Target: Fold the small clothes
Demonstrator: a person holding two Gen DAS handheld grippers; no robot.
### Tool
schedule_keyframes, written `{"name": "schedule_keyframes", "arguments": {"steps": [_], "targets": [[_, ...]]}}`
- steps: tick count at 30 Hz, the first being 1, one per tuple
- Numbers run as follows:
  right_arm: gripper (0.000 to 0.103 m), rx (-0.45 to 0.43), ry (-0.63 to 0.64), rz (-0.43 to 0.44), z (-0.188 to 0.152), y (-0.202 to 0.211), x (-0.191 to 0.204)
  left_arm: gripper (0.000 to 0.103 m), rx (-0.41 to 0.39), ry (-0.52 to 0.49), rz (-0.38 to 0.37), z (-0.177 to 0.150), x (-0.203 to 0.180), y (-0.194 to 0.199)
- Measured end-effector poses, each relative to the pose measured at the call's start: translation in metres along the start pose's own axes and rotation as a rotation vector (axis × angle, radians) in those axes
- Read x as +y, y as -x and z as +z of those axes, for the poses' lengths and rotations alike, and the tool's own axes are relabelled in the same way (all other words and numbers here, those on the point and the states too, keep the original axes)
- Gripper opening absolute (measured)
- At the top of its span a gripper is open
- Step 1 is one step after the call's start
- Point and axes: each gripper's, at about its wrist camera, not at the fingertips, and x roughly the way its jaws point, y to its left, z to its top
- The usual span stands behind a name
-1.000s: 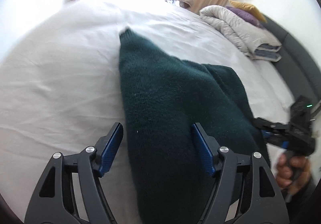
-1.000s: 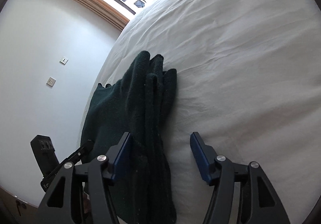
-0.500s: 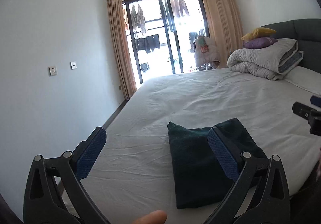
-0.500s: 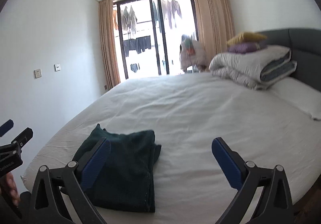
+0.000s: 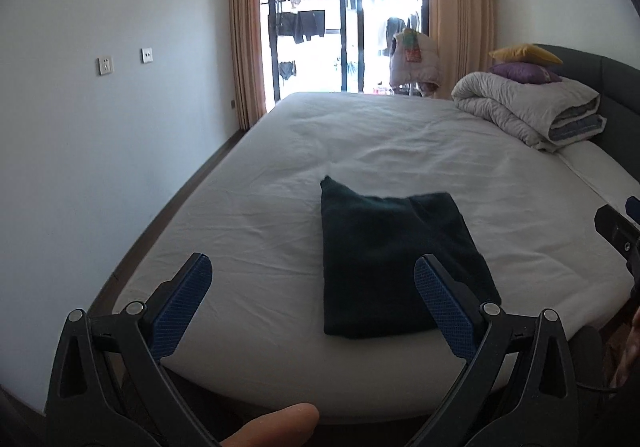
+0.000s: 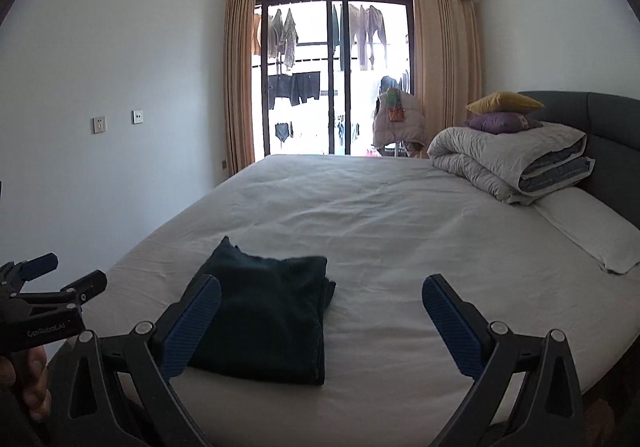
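On the near part of the white bed sheet: one dark green garment, folded into a rough rectangle, lying flat close to the mattress edge nearest the cameras. One far corner pokes up into a point. From the right wrist view the same garment shows stacked layers along its right edge; the number of layers is hard to make out, and its near left corner is covered by a gripper finger.

Left gripper: jaws spread wide, nothing between the blue pads, held above and short of the bed, apart from the garment. Its right finger overlaps the garment's near right corner in the left wrist view. A fingertip of the person is cut off at the bottom edge.

Right gripper: jaws likewise wide apart and empty, clear of the cloth. At the right border of the left wrist view only a dark fragment of it shows.

Left hand: partly visible at the left border of the right wrist view, wrapped around the left gripper's handle.

Far side of bed: folded grey duvet with a purple cushion and a yellow cushion stacked on it, against a dark headboard. A white pillow lies below.

Beyond: glass door flanked by curtains, hanging laundry outside washed out by glare.
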Motion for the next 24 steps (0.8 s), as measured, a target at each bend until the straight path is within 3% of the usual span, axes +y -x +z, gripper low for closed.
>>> {"name": "schedule_keyframes", "arguments": {"steps": [5,16,24], "targets": [[0.103,0.105,-0.034,0.018,-0.026,-0.018,0.003,0.103,0.120,0.003,-0.041,-0.027,-0.012,-0.038],[0.103,0.258,-0.018,-0.019,-0.046,-0.050,0.010,0.103,0.218,0.003,-0.038,-0.043,-0.020,-0.094],[0.103,0.295,-0.012,-0.015,-0.053,-0.057,0.014,0.103,0.248,0.015,-0.032,-0.049,-0.015,-0.106]]}}
